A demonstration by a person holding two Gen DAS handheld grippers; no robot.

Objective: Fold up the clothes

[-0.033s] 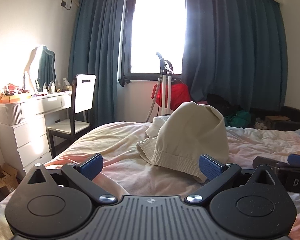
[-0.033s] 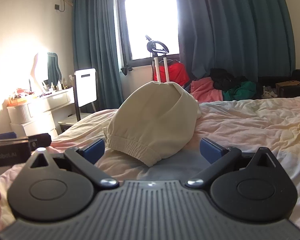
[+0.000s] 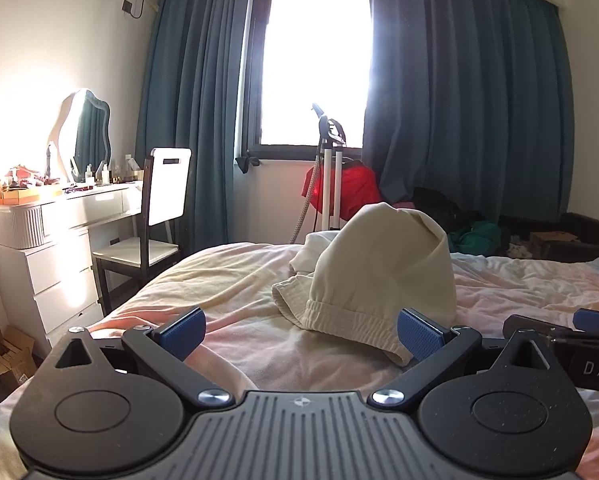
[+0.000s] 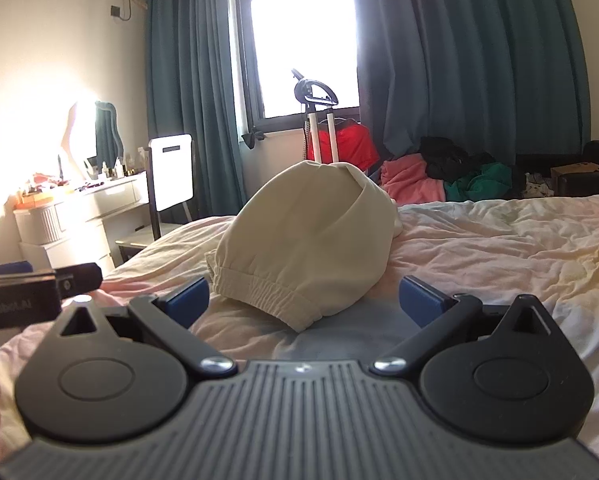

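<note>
A bed (image 3: 227,280) with a rumpled pale sheet carries one heaped cream garment (image 3: 379,264), toward twelve o'clock from both cameras.

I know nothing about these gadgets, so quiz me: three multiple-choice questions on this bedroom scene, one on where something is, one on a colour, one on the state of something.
1. Where does the cream garment lie?
A. on the bed
B. on the chair
C. on the floor

2. What colour are the curtains?
A. white
B. dark teal-blue
C. red

3. How do the jaws of the left gripper and right gripper stand?
A. both shut on the garment
B. one open, one shut
C. both open, holding nothing

Answers:
1. A: it sits bunched up on the bed, on the rumpled sheet.
2. B: dark teal-blue drapes hang on both sides of the bright window.
3. C: in each wrist view the blue pads stand wide apart, with nothing between them.
</note>
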